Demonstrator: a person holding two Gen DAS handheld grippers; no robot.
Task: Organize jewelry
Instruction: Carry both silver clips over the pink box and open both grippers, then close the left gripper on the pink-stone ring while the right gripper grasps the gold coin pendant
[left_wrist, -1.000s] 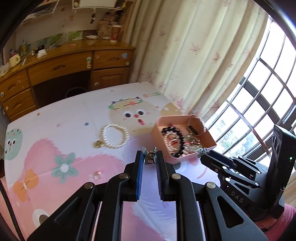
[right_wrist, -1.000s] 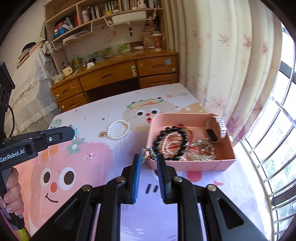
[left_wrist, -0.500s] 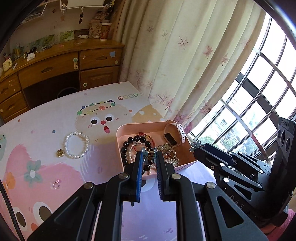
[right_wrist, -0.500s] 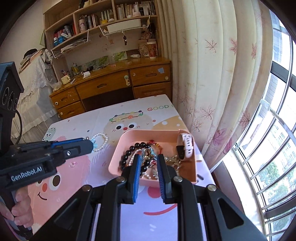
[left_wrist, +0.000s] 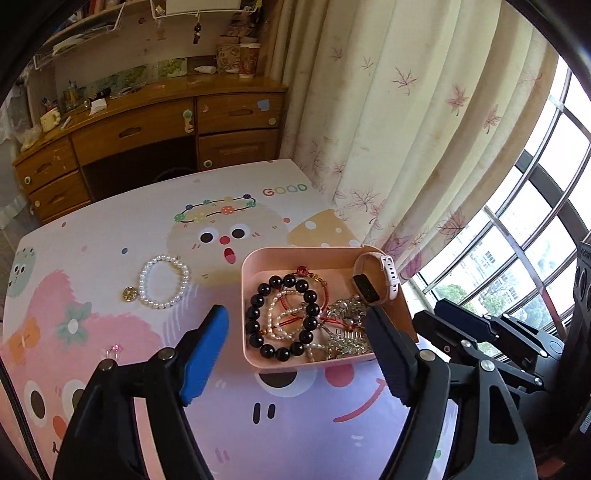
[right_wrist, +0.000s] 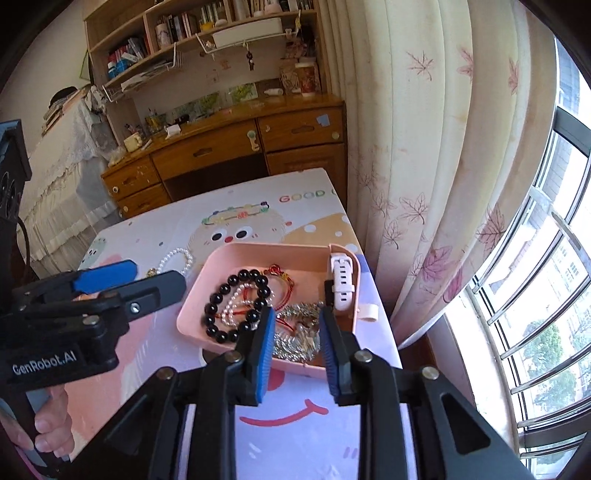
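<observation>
Both grippers hang empty over the pink tray (left_wrist: 258, 363) of jewelry, left gripper (left_wrist: 297, 345) spread wide, right gripper (right_wrist: 295, 343) parted narrower.

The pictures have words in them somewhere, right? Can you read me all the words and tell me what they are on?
"GOOD" on the cartoon table cover, in coloured letters near the far edge; the curtain hides whatever follows.
"GenRobot.AI" on the side of the left gripper, in white letters, seen from the right wrist view.
Book spines on the shelf: too small to read.
Printed cup on the desk: too blurred to read.
</observation>
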